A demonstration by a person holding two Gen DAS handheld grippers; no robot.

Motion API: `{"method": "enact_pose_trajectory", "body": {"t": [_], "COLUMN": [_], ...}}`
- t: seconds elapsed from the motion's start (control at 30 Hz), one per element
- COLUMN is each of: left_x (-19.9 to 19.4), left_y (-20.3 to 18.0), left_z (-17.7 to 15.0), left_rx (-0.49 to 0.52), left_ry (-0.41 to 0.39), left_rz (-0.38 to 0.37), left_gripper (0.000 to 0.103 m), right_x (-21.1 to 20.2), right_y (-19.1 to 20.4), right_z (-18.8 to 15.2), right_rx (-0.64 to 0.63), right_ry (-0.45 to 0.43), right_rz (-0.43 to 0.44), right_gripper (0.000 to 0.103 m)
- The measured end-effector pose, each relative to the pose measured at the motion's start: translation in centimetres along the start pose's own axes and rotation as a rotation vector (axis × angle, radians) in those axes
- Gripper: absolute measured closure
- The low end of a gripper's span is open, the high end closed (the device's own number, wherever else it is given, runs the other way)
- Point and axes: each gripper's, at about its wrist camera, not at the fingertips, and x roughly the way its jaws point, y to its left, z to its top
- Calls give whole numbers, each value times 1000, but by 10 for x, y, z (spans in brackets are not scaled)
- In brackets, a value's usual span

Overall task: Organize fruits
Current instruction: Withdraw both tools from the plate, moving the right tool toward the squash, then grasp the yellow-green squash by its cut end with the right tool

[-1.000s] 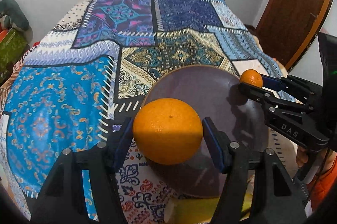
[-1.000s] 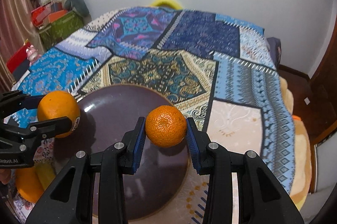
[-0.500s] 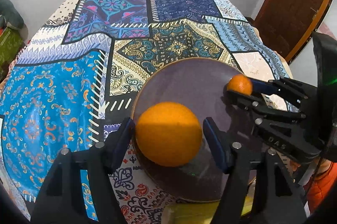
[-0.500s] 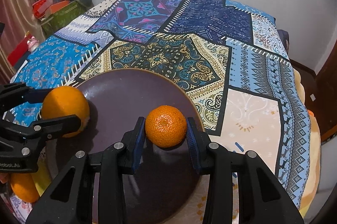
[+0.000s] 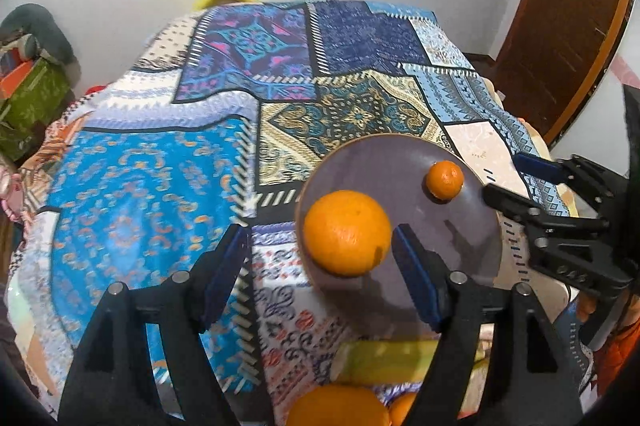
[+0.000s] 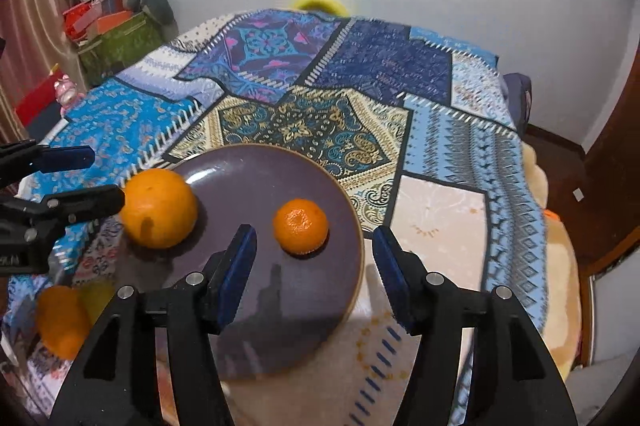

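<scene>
A large orange [image 5: 347,232] and a small mandarin [image 5: 444,179] lie on a dark purple plate [image 5: 400,161] on the patterned bedspread. My left gripper [image 5: 320,258] is open and empty, pulled back just short of the large orange. In the right wrist view the plate [image 6: 256,306] holds the large orange [image 6: 159,207] at its left edge and the mandarin [image 6: 301,225] near the middle. My right gripper [image 6: 314,254] is open and empty, just behind the mandarin. Each gripper shows in the other's view, the right [image 5: 516,177] and the left [image 6: 88,177].
More oranges [image 5: 338,406] and a yellow-green fruit [image 5: 384,360] lie near the front edge of the bed, seen also in the right wrist view [image 6: 62,322]. A wooden door [image 5: 560,25] stands at right. Boxes and clutter [image 6: 112,29] sit left of the bed.
Both grippers have opened and let go of their fruit, which now rest on the plate. Both grippers have drawn back and up from the plate.
</scene>
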Motion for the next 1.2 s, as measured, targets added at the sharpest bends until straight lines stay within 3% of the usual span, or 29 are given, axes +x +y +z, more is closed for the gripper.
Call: {"method": "enact_pose_trajectory", "body": {"t": [0.4,0.7,0.93,1.2], "left_x": [-76,-108,-106,-78], "left_y": [18,24,26,18], "left_z": [-28,-62,-90,-115], "left_rx": [6,21,-2,-23], "left_ry": [-72,-78,-40,50], "left_rz": [83,126,113,62], "left_gripper": [22,16,15,15], "right_x": [-73,-101,-104,-82], "right_y": [15,26,29,31], "right_z": [-21,-52,-77,-102], "right_rx": [-8,0,30,68], "right_ry": [-74,-67,-37,64], "right_rz": [-5,12,38,116], "right_gripper": [46,46,46,46]}}
